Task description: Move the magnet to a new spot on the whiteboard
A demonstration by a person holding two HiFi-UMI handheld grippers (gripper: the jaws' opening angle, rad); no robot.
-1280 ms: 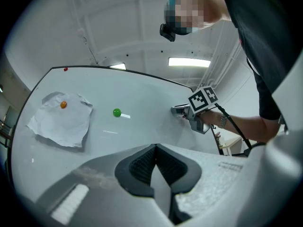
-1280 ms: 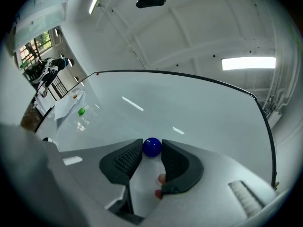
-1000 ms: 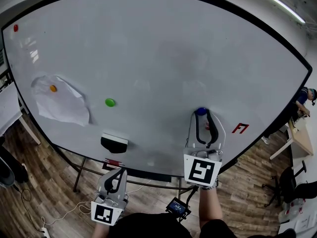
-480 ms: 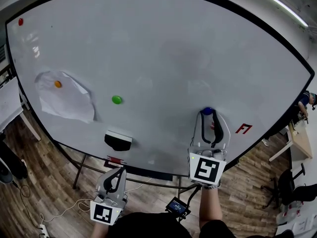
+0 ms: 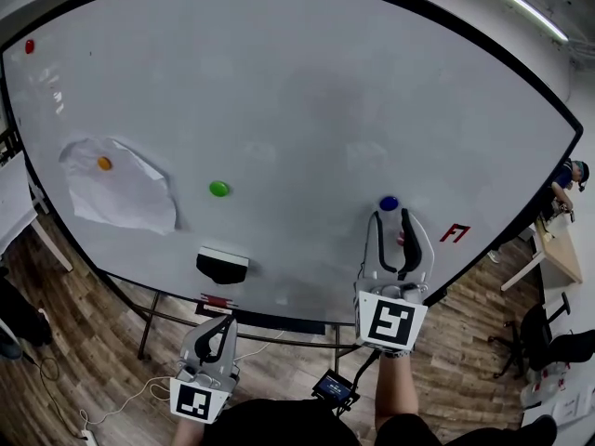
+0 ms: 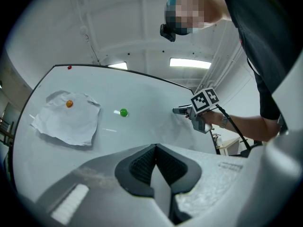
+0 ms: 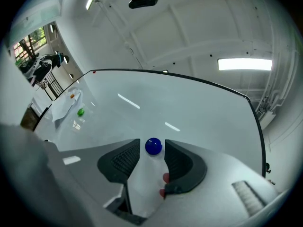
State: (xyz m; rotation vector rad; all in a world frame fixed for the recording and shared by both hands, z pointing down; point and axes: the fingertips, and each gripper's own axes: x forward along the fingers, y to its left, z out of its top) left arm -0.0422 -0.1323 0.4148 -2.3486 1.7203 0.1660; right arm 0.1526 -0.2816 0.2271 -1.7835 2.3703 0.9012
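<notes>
— Left gripper?
— Held low under the whiteboard, jaws together, nothing in them.
— Right gripper?
— Jaws opening (pads clear of it). The blue magnet sits at their tips, stuck on the board.

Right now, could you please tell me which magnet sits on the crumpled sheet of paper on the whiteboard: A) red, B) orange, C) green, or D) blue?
B: the orange magnet lies on the paper, while the green magnet sits on bare whiteboard beside it.
</notes>
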